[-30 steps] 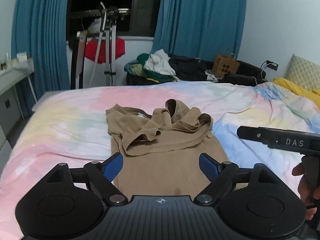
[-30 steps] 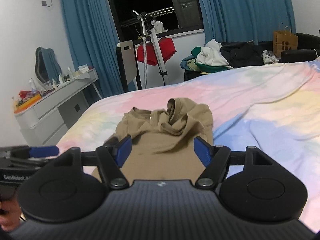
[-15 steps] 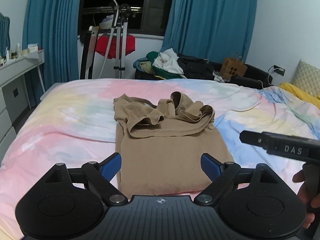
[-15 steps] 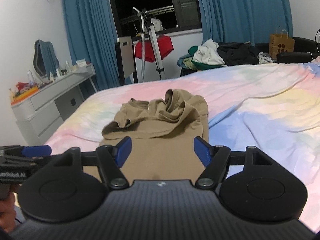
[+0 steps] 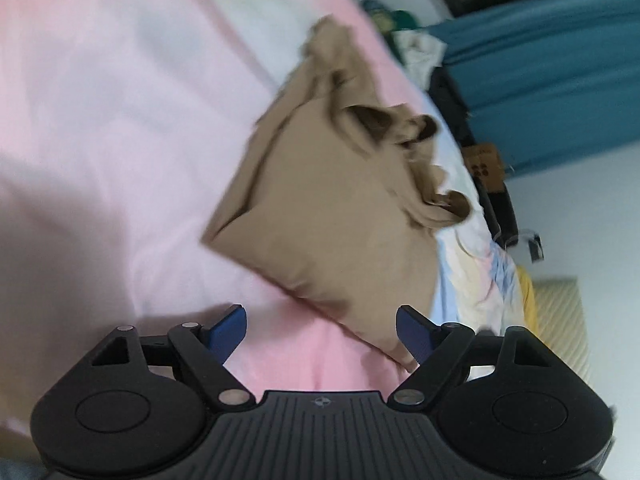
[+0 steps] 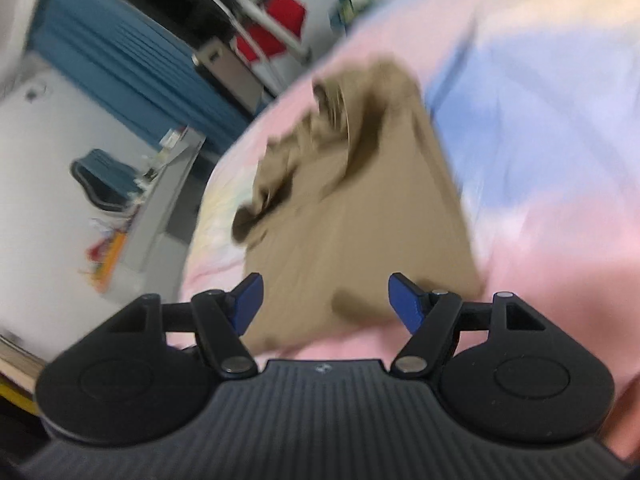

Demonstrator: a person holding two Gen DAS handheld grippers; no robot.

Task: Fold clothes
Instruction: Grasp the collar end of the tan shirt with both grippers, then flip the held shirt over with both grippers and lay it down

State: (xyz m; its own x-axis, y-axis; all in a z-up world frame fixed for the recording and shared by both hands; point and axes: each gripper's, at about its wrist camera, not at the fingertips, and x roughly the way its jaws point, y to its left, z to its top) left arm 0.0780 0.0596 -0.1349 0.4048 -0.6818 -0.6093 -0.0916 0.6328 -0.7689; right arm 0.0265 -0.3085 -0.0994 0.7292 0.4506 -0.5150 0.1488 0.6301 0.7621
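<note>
A tan shirt point(image 5: 336, 216) lies partly folded on the pastel bed sheet point(image 5: 100, 128), its sleeves and collar bunched at the far end. It also shows in the right wrist view point(image 6: 360, 216), blurred. My left gripper point(image 5: 322, 330) is open and empty, tilted, just short of the shirt's near hem by its right corner. My right gripper point(image 6: 324, 300) is open and empty, tilted the other way, over the shirt's near hem.
A pile of clothes point(image 5: 404, 36) and blue curtains point(image 5: 560, 80) stand beyond the bed. A white dresser point(image 6: 160, 208) stands at the left of the bed. A yellow pillow point(image 5: 560, 320) lies at the right.
Both grippers have dropped toward the shirt's near hem and rolled sideways, left one way and right the other. Both views are now motion-blurred. The shirt has not moved.
</note>
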